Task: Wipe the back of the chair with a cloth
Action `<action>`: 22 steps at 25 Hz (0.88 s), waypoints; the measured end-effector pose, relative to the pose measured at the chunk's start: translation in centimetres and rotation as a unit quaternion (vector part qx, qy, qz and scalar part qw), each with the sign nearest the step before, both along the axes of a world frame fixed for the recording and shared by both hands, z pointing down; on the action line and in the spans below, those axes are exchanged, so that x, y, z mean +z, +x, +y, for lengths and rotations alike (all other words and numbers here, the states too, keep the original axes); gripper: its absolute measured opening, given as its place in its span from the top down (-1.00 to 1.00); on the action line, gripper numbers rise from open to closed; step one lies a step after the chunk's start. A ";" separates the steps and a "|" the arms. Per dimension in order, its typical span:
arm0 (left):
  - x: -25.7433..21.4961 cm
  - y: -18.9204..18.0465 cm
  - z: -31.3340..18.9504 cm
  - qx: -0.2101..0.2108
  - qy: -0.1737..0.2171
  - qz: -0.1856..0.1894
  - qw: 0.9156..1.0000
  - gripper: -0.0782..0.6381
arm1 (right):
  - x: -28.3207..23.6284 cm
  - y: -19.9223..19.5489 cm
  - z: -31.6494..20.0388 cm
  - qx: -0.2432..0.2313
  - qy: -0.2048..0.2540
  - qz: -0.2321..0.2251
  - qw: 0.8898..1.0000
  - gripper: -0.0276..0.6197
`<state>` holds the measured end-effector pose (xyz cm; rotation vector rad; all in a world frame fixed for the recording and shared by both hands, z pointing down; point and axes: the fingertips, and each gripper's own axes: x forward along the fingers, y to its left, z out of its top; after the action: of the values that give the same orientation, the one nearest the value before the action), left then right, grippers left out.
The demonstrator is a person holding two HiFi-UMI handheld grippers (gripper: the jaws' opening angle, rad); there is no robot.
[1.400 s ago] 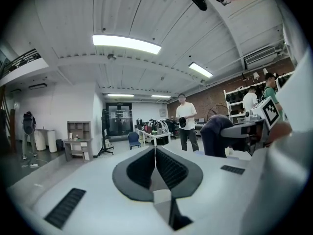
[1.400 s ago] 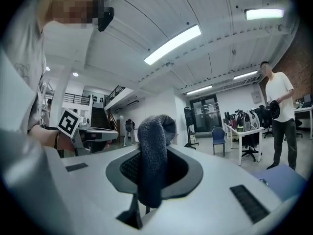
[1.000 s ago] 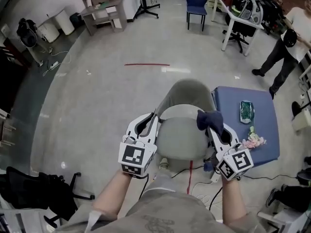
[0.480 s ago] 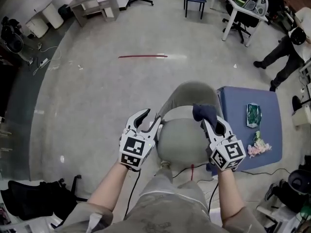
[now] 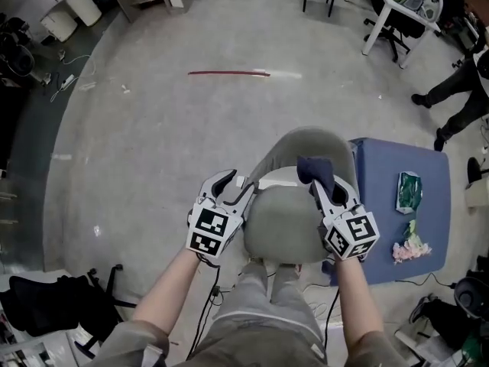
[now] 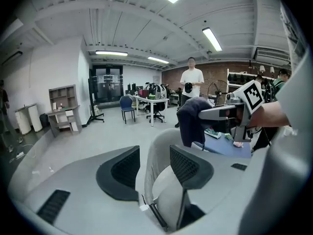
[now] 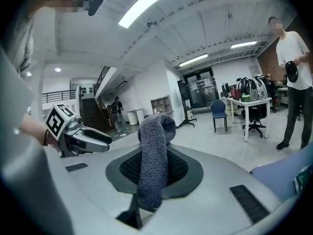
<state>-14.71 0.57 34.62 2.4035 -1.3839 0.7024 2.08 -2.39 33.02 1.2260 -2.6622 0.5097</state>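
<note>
**Inspector A:** Classification of premises?

**Inspector B:** Open-plan lab or workshop office. Polished concrete floor [image 5: 153, 144] marked with a red tape line [image 5: 228, 73]. Strip lights [image 6: 211, 39] on an exposed, beamed ceiling. Brick wall [image 6: 215, 75] at the far end.

**Inspector A:** Furnishings noted?

**Inspector B:** White work tables [image 6: 152, 101] loaded with equipment, a blue chair [image 6: 126, 105], a rolling office chair [image 6: 157, 112] and an open shelving unit [image 6: 61, 102]. Also glass double doors [image 6: 108, 84] and a staircase [image 7: 93, 110] to an upper level. Loose cables [image 5: 75, 82] lie on the floor by the wall.
</note>
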 end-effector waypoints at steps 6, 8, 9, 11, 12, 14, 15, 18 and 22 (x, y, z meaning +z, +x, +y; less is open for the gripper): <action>5.7 1.1 -1.7 0.004 -0.023 -0.036 0.999 0.19 | 5.6 -0.3 -2.9 -0.028 -0.026 0.010 0.999 0.69; 7.9 1.2 -2.2 -0.001 -0.037 -0.037 0.999 0.18 | 7.6 -0.6 -3.6 -0.039 -0.036 0.015 0.998 0.69; 9.0 1.3 -2.5 -0.005 -0.044 -0.036 0.998 0.18 | 8.6 -0.8 -3.9 -0.046 -0.040 0.017 0.998 0.69; 11.2 1.3 -3.0 -0.011 -0.056 -0.034 0.998 0.17 | 10.8 -1.3 -4.4 -0.059 -0.048 0.022 0.997 0.69; 12.3 1.3 -3.2 -0.014 -0.062 -0.034 0.997 0.16 | 11.8 -1.7 -4.7 -0.064 -0.050 0.025 0.996 0.69; 14.4 1.1 -3.6 -0.019 -0.073 -0.035 0.997 0.16 | 13.6 -2.4 -5.4 -0.069 -0.055 0.027 0.996 0.68; 15.5 0.8 -3.7 -0.022 -0.079 -0.038 0.996 0.16 | 14.4 -2.8 -5.7 -0.070 -0.057 0.026 0.996 0.69; 18.3 0.1 -4.3 -0.028 -0.097 -0.045 0.994 0.16 | 16.0 -4.2 -6.8 -0.074 -0.061 0.022 0.995 0.69; 21.2 -0.5 -4.6 -0.035 -0.115 -0.044 0.992 0.16 | 17.6 -5.7 -7.5 -0.086 -0.061 0.024 0.994 0.69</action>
<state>-15.16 -4.05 55.86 2.1589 -1.3318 0.9076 -3.62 -9.91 50.61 0.9540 -2.6221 0.5981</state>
